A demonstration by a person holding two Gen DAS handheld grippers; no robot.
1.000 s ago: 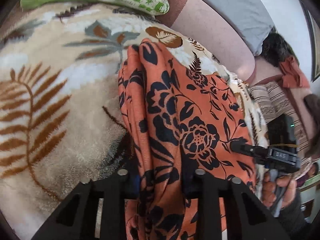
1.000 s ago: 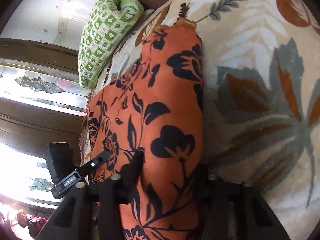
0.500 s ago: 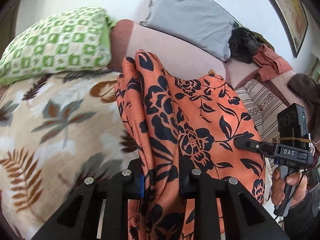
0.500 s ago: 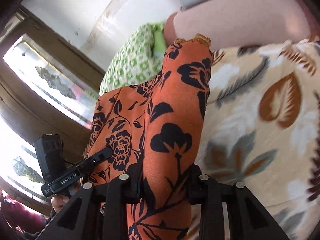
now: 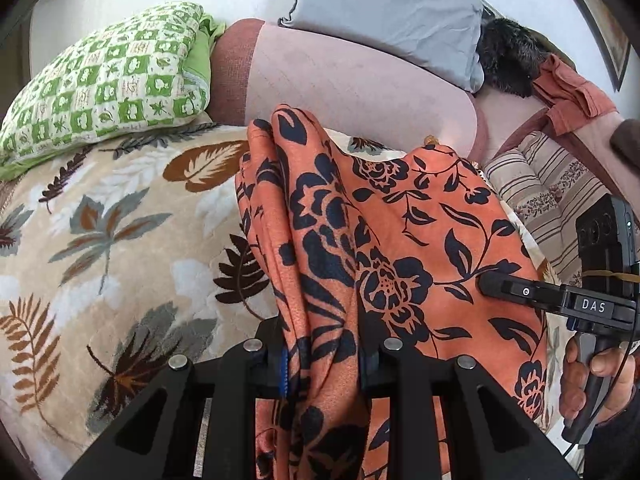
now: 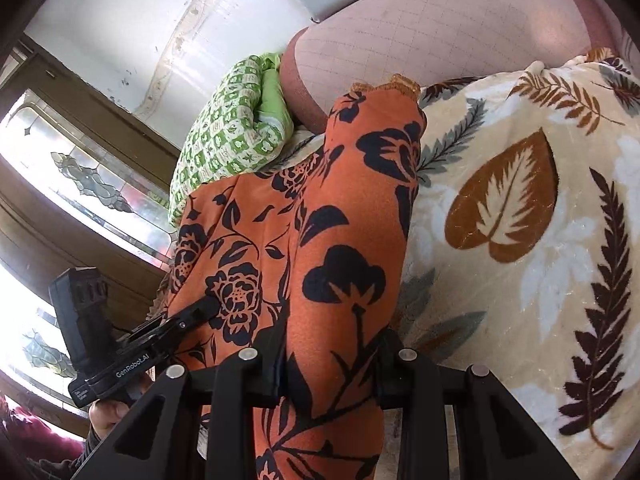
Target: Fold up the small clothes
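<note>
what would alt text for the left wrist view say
The left gripper is shut on a bunched edge of an orange floral cloth, lifted above a leaf-print blanket. At right, the right gripper holds the cloth's other edge; a green pillow and a sofa back lie behind.

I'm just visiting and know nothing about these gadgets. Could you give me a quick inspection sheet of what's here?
Surface: leaf-print blanket on a bed or sofa.
Job's things: orange floral garment, held up between both tools.
Clutter: green checked pillow, grey pillow, striped cushion, rust cloth.
Grippers: left gripper and right gripper, jaws shut on the cloth.
Cables: thin wire by the hand.
Surroundings: patterned glass window.
</note>
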